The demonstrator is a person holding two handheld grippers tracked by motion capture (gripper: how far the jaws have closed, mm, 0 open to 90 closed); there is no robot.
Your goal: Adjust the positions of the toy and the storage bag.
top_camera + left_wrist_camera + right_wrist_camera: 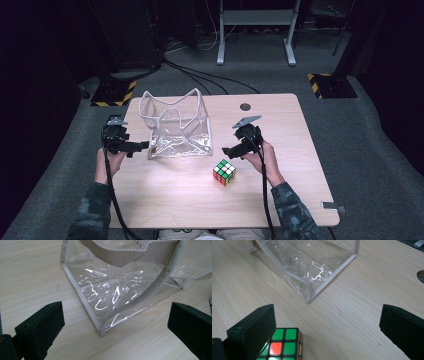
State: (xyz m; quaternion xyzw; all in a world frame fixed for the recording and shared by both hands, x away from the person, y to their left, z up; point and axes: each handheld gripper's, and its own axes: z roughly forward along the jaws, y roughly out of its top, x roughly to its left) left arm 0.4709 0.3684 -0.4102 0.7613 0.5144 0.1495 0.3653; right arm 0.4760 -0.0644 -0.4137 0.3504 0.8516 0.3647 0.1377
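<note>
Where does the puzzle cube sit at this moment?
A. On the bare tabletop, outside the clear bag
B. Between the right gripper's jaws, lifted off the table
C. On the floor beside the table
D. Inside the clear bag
A. In the high view the puzzle cube rests on the wooden table, in front of the clear bag and apart from it; the right gripper is open with nothing between its jaws.

Cube [224, 172] lies right of and before bag [176, 127].

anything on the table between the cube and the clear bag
No, only bare wood. The high view shows the cube apart from the bag, and the right gripper view shows empty tabletop between them.
</note>
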